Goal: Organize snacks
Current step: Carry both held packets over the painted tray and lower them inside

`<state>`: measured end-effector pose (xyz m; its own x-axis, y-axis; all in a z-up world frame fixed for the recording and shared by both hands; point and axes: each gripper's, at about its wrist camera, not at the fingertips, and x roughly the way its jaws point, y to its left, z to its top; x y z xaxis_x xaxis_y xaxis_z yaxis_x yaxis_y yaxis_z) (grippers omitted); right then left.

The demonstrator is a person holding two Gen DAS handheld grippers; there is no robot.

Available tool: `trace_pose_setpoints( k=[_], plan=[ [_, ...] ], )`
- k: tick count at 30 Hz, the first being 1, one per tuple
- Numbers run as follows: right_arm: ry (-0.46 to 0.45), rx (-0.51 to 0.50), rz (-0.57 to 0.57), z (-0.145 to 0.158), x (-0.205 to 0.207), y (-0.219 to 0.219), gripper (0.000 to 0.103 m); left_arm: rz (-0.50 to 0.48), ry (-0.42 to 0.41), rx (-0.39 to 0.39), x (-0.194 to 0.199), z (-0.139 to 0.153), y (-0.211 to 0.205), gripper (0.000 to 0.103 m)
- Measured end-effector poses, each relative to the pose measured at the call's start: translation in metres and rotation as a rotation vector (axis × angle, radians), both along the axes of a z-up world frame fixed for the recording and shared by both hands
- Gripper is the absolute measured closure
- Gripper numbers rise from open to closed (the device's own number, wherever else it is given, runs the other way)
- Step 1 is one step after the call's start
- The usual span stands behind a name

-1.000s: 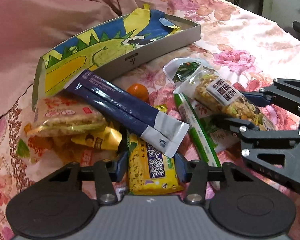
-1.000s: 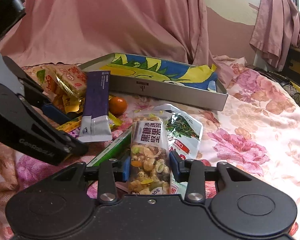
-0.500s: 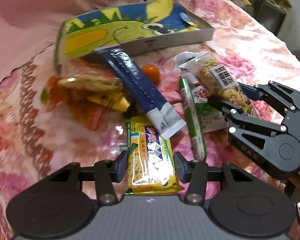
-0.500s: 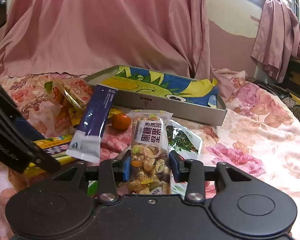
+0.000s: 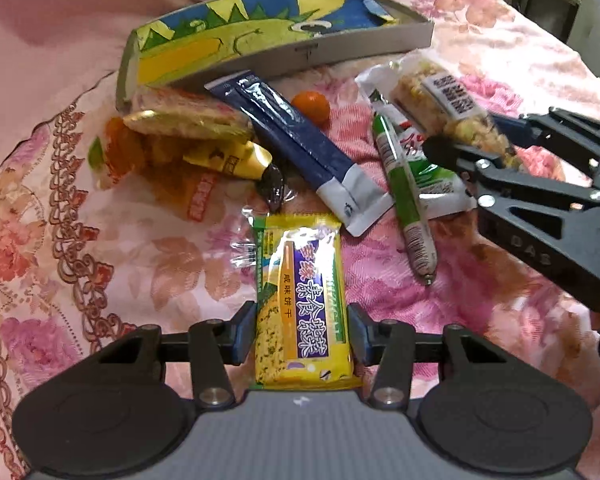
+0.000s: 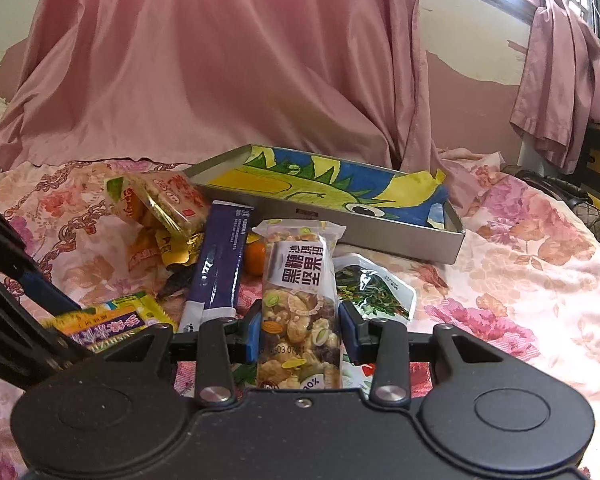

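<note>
Snacks lie in a loose heap on the flowered bedspread (image 5: 120, 264), just in front of the grey tray (image 5: 340, 50) whose floor carries a blue, yellow and green cartoon picture. I take that tray as my landmark.

My left tool (image 5: 302, 330) is clamped on the yellow cracker packet (image 5: 302, 300), both blue pads pressed on its long sides, and the packet sits well in front of the tray, nearest my camera. My right tool (image 6: 300, 328) is clamped on the clear nut bar (image 6: 300, 304) with a white label, its far end pointing toward the tray's front wall.

Against the tray's front wall leans 1 dark blue sachet (image 5: 300, 148), its white end pointing away from the tray. A small orange fruit (image 5: 311, 107) sits just in front of the wall, beside that sachet. At the tray's left corner, 1 clear pack of pale rice crackers (image 5: 188, 116) rests on a pile of orange and yellow wrappers (image 5: 220, 158). A green sausage stick (image 5: 404, 200) lies farther out from the tray, right of the sachet, over a white and green pouch (image 6: 374, 288). Beyond the tray hangs a pink curtain (image 6: 220, 72).
</note>
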<state>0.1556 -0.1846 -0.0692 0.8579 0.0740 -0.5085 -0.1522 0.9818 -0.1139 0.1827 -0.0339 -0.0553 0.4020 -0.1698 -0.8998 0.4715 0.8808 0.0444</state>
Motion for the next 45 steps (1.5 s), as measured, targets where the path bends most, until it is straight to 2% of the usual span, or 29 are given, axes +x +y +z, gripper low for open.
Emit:
trace_pose_setpoints(
  k=[4,9,14,19,22,25,34,40,45],
  plan=[
    [0.007,-0.003,0.006,-0.001,0.001,0.001,0.062,-0.002,0.010,0.005,0.008,-0.004,-0.005,0.050],
    [0.008,-0.002,0.008,-0.001,0.002,0.001,0.062,0.025,-0.009,-0.032,0.008,0.005,0.000,0.051],
    [-0.002,0.000,0.010,0.003,0.006,0.001,0.062,0.046,-0.071,-0.081,0.000,0.027,0.005,0.052],
    [-0.026,0.005,-0.012,0.015,0.018,-0.005,0.062,0.065,-0.137,-0.184,0.007,0.055,0.007,0.053],
    [-0.031,-0.004,-0.046,0.019,0.028,-0.014,0.062,0.045,-0.141,-0.140,0.018,0.056,-0.002,0.053],
    [-0.026,-0.011,-0.070,0.019,0.035,-0.021,0.062,0.039,-0.126,-0.142,0.021,0.049,-0.003,0.053],
    [-0.035,-0.020,-0.066,0.021,0.051,-0.028,0.062,0.010,-0.239,-0.234,0.014,0.078,0.004,0.053],
    [-0.027,0.022,-0.068,0.027,0.078,-0.035,0.062,-0.012,-0.326,-0.272,0.043,0.097,-0.012,0.053],
    [-0.007,0.080,-0.058,0.037,0.117,-0.042,0.062,0.008,-0.413,-0.288,0.089,0.091,-0.024,0.053]
  ],
)
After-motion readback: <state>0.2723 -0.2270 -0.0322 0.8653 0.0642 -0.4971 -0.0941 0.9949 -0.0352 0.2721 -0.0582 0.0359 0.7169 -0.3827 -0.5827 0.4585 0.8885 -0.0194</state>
